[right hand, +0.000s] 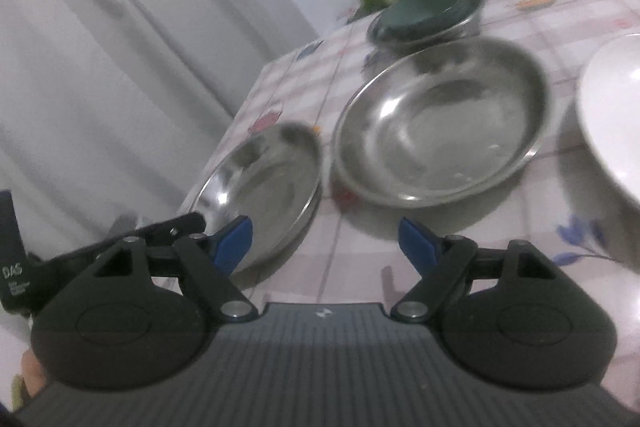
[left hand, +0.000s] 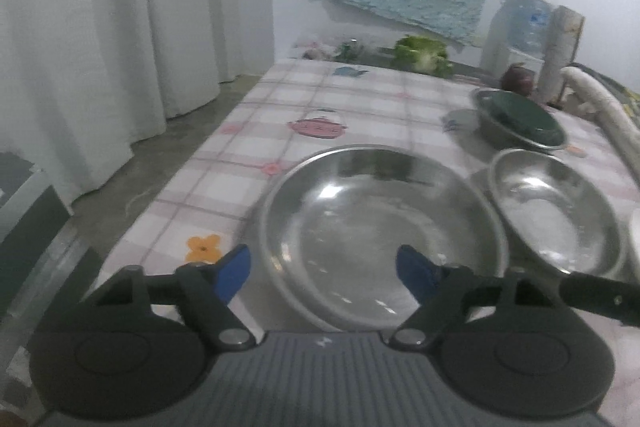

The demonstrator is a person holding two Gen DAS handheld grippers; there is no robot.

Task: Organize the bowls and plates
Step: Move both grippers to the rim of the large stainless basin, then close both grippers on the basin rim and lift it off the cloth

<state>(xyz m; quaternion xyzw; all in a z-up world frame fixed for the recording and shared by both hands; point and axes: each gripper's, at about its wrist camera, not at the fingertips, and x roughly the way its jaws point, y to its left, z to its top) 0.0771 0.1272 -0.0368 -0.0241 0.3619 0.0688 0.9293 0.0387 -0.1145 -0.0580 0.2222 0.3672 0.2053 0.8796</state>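
Observation:
A wide, shallow steel dish [left hand: 380, 239] lies on the checked tablecloth straight ahead of my left gripper [left hand: 324, 269]. The gripper is open: its left blue pad is outside the near rim and its right pad is over the inside, touching nothing. A second steel bowl [left hand: 560, 215] sits just to the right. In the right wrist view my right gripper [right hand: 326, 243] is open and empty over bare cloth, with the shallow dish [right hand: 264, 195] to its left and the second bowl [right hand: 440, 123] ahead. Farther back, a dark green plate [right hand: 428, 11] rests in another steel bowl. A white bowl [right hand: 612, 115] stands at the right.
The table's left edge [left hand: 192, 179] drops to a concrete floor beside white curtains [left hand: 120, 47]. At the far end are a green cabbage [left hand: 420, 53], a water bottle [left hand: 528, 19], a dark round fruit [left hand: 518, 79] and a white hose [left hand: 600, 107]. A blue cloth hangs on the wall.

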